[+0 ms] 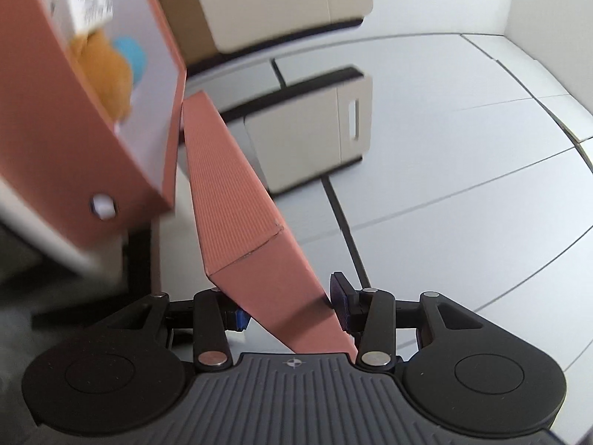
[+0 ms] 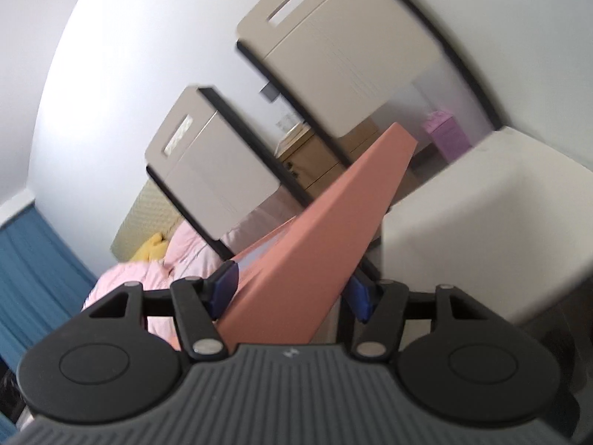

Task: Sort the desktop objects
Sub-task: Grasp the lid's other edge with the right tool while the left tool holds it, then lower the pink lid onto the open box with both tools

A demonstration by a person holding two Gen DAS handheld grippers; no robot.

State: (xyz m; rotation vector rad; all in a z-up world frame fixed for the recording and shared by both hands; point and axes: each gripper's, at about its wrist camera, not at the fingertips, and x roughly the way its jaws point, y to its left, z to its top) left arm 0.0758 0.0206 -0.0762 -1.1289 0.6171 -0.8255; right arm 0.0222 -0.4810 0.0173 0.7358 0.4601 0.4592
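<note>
The left tongs (image 1: 289, 311) clamp a flat salmon-pink cardboard lid (image 1: 241, 204). The right tongs (image 2: 289, 293) grip the matching pink cardboard box (image 2: 318, 237), raised and tilted beside the lid, a tan plush toy (image 1: 107, 74) inside.

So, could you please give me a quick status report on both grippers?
Left gripper shut on salmon box lid. Right gripper shut on salmon box, toys inside. Nothing blocking.
</note>
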